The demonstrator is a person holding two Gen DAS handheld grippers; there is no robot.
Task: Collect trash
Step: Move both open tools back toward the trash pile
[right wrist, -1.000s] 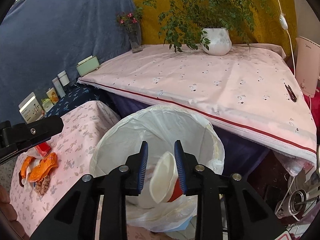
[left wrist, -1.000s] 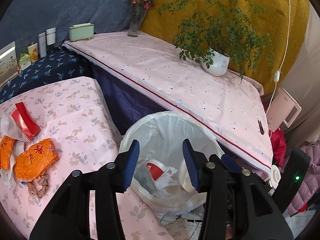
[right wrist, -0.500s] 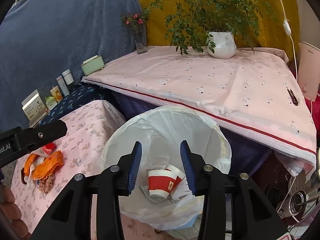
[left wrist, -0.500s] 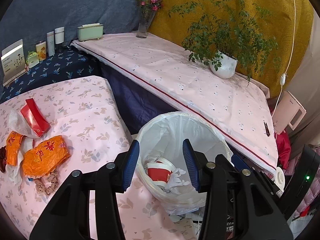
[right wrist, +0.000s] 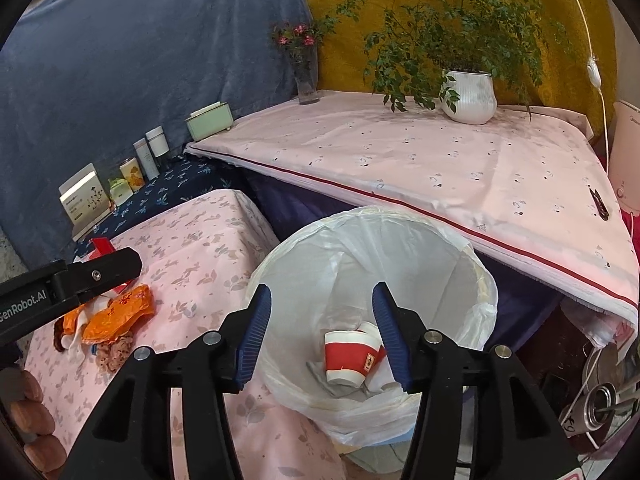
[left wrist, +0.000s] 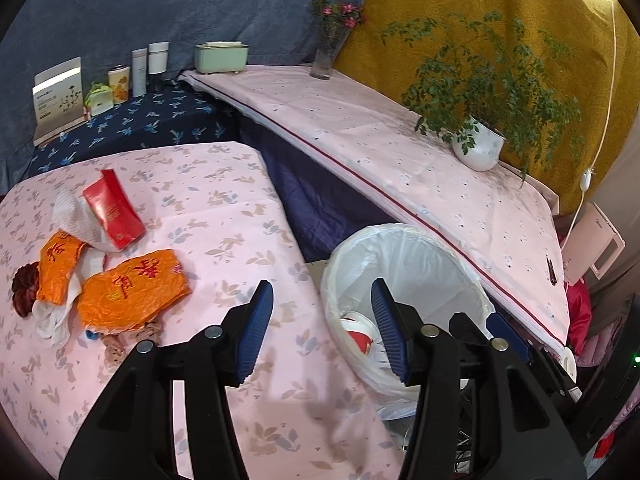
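Your left gripper (left wrist: 322, 332) & right gripper (right wrist: 318, 332): jaws opening, nothing between them. 2 red-white paper cups (right wrist: 350, 356) lie in the lined bin (right wrist: 476, 276). Orange wrappers (left wrist: 132, 292), red packet (left wrist: 114, 210) & tissue sit on the floral pink tablecloth (left wrist: 224, 208); blue & mustard drapes behind.

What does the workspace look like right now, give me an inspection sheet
Surface: floral pink cloth on the table.
Job's things: lined bin holding red-and-white cups; orange wrappers, red packet and tissue on the cloth.
Clutter: brown scraps by the wrappers.
Grippers: left gripper and right gripper both opening, nothing between the jaws.
Cables: white cord on the yellow wall.
Surroundings: potted plant, flower vase, boxes.
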